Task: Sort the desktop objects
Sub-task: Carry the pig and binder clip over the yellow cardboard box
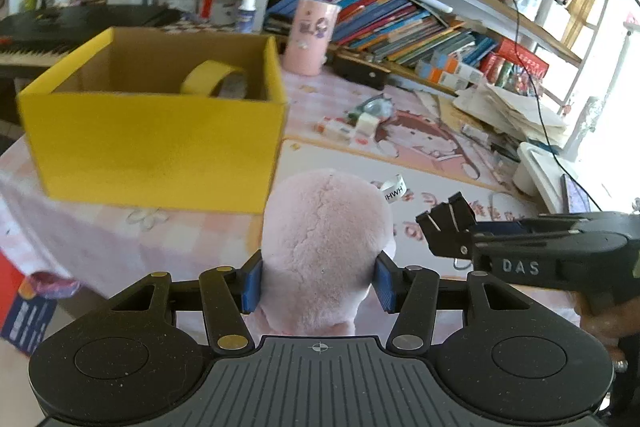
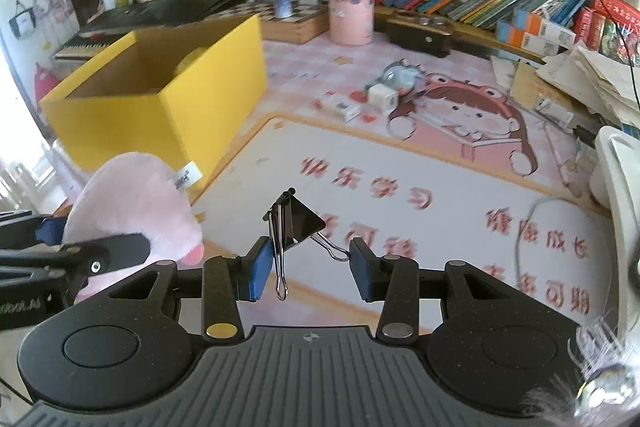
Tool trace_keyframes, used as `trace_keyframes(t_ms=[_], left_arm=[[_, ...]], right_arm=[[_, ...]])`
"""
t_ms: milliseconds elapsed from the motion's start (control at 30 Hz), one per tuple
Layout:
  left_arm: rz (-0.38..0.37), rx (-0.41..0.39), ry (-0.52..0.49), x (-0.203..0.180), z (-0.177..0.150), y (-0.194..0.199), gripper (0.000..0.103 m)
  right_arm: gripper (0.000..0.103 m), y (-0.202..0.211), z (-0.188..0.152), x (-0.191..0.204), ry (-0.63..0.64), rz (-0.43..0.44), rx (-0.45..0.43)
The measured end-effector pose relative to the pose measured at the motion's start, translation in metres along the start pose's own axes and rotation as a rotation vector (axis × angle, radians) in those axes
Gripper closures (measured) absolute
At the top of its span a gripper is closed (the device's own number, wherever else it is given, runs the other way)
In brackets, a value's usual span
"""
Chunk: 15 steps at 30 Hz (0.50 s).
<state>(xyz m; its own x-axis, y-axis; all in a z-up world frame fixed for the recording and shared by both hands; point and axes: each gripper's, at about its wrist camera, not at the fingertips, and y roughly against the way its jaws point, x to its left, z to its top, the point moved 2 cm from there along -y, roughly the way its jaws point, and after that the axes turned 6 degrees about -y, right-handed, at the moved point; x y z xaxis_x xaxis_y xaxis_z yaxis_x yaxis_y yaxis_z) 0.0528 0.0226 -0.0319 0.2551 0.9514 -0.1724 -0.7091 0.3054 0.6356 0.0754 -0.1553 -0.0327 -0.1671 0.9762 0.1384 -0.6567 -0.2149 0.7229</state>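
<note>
Pink checked cloth and a cartoon desk mat (image 2: 400, 163) cover the table beneath me, with crowded bookshelves (image 1: 400, 23) rising at the far edge. My left gripper (image 1: 318, 285) is clamped on a pale pink plush toy (image 1: 326, 239); its blue pads press into the fur on both sides, and a white tag sticks out near the toy's top. My right gripper (image 2: 312, 269) grasps a black binder clip (image 2: 298, 223), one wire handle against the left pad, the other touching the right pad, the triangular body standing up between them. Both loads hang above the mat, the two grippers close beside each other. Just beyond the plush stands the yellow cardboard box (image 1: 156, 143), open-topped, with a yellow roll (image 1: 208, 77) inside; its near wall is close to my left fingers. Right of the box the mat lies mostly bare, then a few small white boxes (image 2: 340, 105) and a pink cylinder (image 2: 351, 5) farther back.
</note>
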Motion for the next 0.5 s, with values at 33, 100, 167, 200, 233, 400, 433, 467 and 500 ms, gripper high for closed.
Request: trace_keyframes(t_ms=[33,100,167,200,233,400,433,467,500], left_arm=[[0.001,0.002,0.006,0.003,-0.003,0.003,0.051],[0.003,0.003,0.012,0.009,-0.008,0.01,0.051],[0.005,0.002,0.009,0.013,-0.013,0.018,0.051],[0.006,0.0,0.007,0.015,-0.015,0.021,0.051],[0.007,-0.002,0.005,0.017,-0.017,0.025,0.051],[0.021,-0.007,0.005,0.029,-0.026,0.039,0.051],[0.024,-0.007,0.009,0.032,-0.028,0.041,0.051],[0.029,-0.008,0.011,0.035,-0.029,0.044,0.051],[0.036,-0.011,0.012,0.038,-0.03,0.047,0.051]], right_arm=[[0.064,0.002,-0.003,0.006,0.005,0.003,0.004],[0.064,0.005,-0.009,0.015,0.01,0.01,0.01],[0.064,0.007,-0.015,0.024,0.015,0.017,0.014],[0.064,0.009,-0.017,0.029,0.016,0.022,0.016],[0.064,0.01,-0.02,0.033,0.018,0.027,0.018],[0.064,0.012,-0.029,0.053,0.023,0.06,0.026],[0.064,0.013,-0.03,0.057,0.024,0.066,0.027],[0.064,0.013,-0.031,0.061,0.025,0.072,0.027],[0.064,0.013,-0.032,0.065,0.027,0.076,0.026]])
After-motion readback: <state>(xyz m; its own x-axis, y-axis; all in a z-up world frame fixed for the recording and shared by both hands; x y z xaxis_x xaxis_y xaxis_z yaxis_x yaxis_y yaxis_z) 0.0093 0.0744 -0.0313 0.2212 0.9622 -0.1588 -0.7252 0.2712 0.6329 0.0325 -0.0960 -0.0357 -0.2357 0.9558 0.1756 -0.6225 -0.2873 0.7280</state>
